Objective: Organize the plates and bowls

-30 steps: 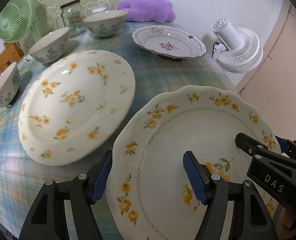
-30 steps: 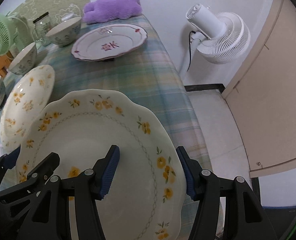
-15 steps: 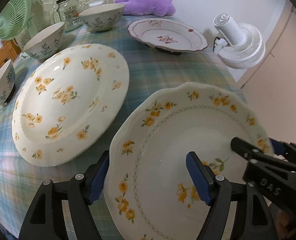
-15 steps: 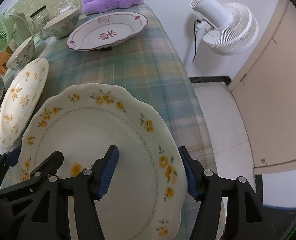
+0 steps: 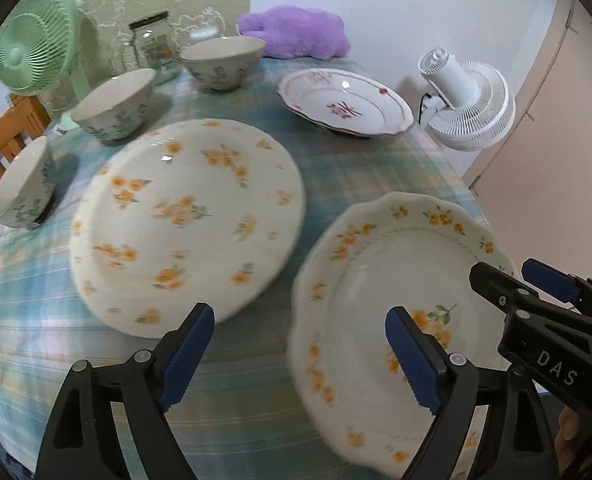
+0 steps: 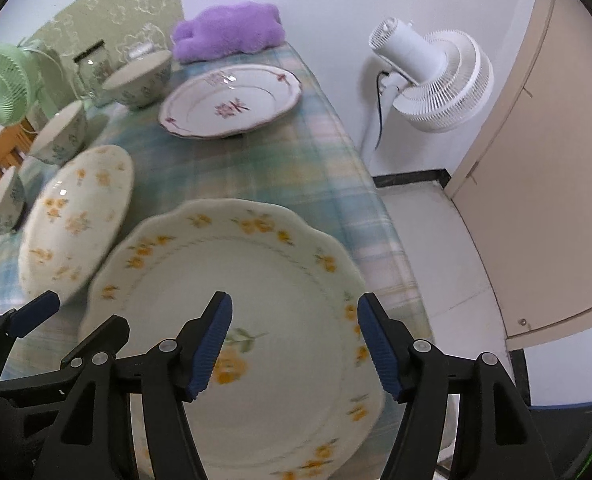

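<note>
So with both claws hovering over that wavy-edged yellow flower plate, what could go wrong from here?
The scalloped plate seems to sit at the table's near corner by the drop to the floor; a clumsy nudge from the right claw could slide it off. Both claws are open and close together, so the left claw might bump the right one. The round flowered plate lies right alongside, so lifting carelessly could clip its rim.

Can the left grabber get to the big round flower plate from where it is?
Probably yes. The left gripper is open, and the round plate lies just ahead of it on the table with nothing between. The scalloped plate sits off to its right.
</note>
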The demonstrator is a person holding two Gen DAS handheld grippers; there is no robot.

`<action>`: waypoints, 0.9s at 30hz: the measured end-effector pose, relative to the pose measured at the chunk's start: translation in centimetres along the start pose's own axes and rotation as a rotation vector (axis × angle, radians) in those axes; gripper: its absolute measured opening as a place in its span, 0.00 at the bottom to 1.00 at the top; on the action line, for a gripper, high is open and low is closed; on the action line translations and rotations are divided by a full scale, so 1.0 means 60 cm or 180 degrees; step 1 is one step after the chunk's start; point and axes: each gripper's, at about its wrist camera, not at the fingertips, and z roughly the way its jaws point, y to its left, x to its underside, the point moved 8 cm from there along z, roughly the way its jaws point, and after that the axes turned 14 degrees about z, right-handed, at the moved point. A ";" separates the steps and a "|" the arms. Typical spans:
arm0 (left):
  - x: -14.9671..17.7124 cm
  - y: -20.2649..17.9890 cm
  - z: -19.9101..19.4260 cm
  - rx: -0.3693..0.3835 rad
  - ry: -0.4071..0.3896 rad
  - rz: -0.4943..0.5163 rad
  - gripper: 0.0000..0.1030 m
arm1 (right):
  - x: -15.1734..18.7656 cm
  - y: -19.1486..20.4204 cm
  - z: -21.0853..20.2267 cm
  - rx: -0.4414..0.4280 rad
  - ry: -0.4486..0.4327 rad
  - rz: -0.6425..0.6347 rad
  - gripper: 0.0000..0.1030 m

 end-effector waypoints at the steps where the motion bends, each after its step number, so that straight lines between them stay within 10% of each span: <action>1: 0.002 0.012 -0.007 -0.0018 -0.0024 -0.0011 0.86 | 0.003 0.010 -0.004 -0.0016 -0.0014 -0.0001 0.67; 27: -0.008 0.259 -0.065 -0.0254 -0.0245 -0.0080 0.85 | 0.009 0.308 -0.074 -0.0254 -0.0473 -0.0008 0.67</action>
